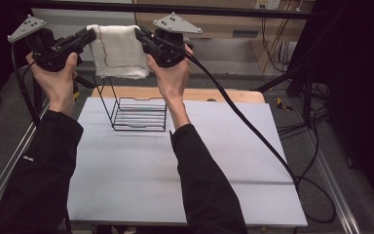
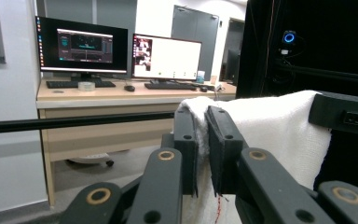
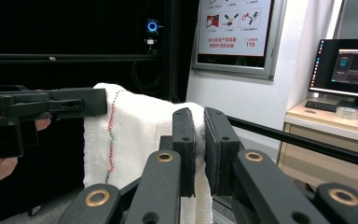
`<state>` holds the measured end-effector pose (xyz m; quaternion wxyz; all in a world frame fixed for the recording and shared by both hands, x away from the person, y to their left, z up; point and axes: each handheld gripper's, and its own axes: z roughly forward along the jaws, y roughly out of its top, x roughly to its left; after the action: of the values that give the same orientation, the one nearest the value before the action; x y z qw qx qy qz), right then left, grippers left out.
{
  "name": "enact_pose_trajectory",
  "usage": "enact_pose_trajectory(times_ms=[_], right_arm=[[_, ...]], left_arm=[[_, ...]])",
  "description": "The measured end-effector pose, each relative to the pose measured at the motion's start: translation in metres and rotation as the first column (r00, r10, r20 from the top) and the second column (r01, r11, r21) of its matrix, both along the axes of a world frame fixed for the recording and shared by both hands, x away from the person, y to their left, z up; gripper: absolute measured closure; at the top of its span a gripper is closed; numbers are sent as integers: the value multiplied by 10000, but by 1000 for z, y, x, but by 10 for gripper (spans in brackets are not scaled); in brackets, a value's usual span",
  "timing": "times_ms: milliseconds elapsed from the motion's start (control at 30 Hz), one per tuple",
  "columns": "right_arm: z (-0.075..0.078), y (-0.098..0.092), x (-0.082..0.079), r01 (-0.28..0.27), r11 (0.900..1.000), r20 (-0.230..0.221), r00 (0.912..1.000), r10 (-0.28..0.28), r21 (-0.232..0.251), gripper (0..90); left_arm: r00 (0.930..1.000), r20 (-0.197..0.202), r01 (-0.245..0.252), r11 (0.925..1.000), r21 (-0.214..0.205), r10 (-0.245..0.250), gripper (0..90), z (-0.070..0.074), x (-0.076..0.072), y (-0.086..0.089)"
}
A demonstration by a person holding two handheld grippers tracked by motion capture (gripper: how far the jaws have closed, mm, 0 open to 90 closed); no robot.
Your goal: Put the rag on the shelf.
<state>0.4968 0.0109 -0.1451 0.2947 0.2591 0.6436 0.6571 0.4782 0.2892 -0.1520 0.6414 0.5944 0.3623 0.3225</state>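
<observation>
Towel (image 1: 118,51): lower edge hung in front of the wire rack (image 1: 139,114), hiding the rack's top rear wires in the high view. Towel's bottom cut off by the frame edge in both gripper views. Pinched corners hidden between the jaws of the left gripper (image 2: 204,135) and right gripper (image 3: 199,135). Poster (image 3: 235,25) text too small to read. Monitor (image 2: 81,45) contents too small to make out.
</observation>
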Motion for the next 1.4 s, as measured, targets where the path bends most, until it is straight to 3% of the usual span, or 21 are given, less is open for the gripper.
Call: enact_pose_trajectory(times_ms=[467, 867, 1400], right_arm=[[-3, 1, 27, 140, 9999, -372, 9992, -140, 0, 839], [-14, 7, 39, 114, 9999, -590, 9982, -118, -83, 839], [-33, 9, 52, 272, 9976, -962, 9948, -333, -637, 839]], left_arm=[[9996, -273, -47, 10000, 88, 49, 826, -4, 29, -2], [9985, -515, -168, 9998, 82, 172, 826, -16, 43, 3], [9957, -923, -64, 9986, 526, 113, 826, -39, 54, 4]])
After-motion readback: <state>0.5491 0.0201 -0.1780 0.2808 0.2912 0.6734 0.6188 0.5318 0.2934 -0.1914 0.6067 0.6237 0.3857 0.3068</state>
